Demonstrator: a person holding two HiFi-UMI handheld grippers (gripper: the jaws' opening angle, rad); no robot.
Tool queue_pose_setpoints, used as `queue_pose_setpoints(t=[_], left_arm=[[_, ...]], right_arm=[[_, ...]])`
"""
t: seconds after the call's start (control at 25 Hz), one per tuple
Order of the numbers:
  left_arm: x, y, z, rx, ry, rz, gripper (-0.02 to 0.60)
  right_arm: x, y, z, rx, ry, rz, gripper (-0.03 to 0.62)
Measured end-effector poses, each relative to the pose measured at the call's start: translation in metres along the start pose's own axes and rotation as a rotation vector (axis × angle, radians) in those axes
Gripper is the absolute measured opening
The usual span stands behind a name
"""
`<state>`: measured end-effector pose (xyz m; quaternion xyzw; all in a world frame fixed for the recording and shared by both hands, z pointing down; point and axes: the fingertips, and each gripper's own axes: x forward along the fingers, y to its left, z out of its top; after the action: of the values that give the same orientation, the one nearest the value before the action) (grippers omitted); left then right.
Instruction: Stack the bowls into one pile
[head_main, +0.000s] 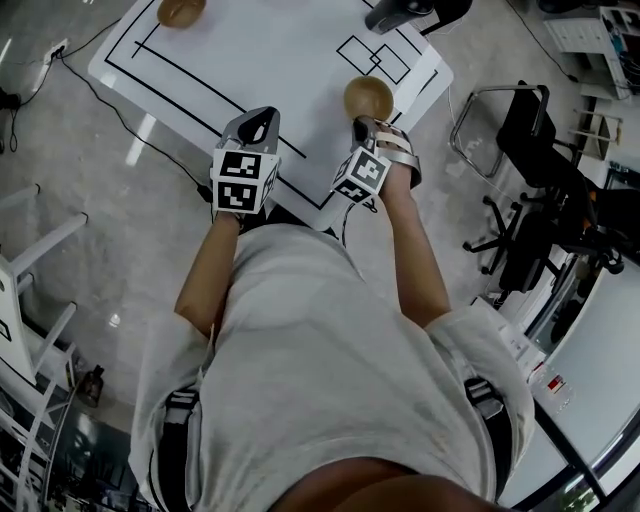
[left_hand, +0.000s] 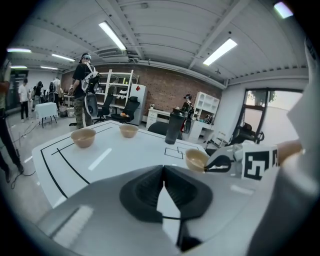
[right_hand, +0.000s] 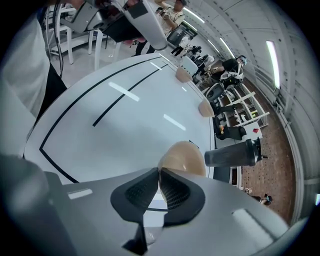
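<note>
Three tan bowls are in view. My right gripper (right_hand: 159, 172) is shut on the rim of one bowl (right_hand: 183, 157), which sits over the near right part of the white table (head_main: 290, 60). In the head view that bowl (head_main: 368, 96) lies just beyond the right gripper (head_main: 362, 122). The other two bowls (left_hand: 83, 137) (left_hand: 129, 130) stand apart on the far side of the table. One of them (head_main: 180, 10) shows at the head view's top edge. My left gripper (left_hand: 162, 172) is shut on nothing. It hangs over the table's near edge, left of the held bowl (left_hand: 196, 159).
A dark bottle (left_hand: 175, 126) stands at the table's far right, by small black squares drawn on the top. Black lines cross the table. Office chairs (head_main: 530, 150) stand to the right, a white frame (head_main: 30, 250) to the left. People stand far off in the room.
</note>
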<state>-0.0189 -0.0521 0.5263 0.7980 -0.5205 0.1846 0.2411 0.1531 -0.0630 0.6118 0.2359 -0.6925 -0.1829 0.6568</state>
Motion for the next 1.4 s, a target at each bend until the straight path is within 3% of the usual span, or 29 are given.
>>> queue_pose_setpoints(t=[0.56, 1.4], left_arm=[[0.026, 0.031, 0.034, 0.003, -0.031, -0.064, 0.002], [0.055, 0.116, 0.076, -0.001, -0.030, -0.108, 0.002]], right_arm=[[-0.044, -0.068, 0.060, 0.053, -0.054, -0.052, 0.012], [-0.014, -0.126, 0.150, 0.059, -0.055, -0.058, 0.012]])
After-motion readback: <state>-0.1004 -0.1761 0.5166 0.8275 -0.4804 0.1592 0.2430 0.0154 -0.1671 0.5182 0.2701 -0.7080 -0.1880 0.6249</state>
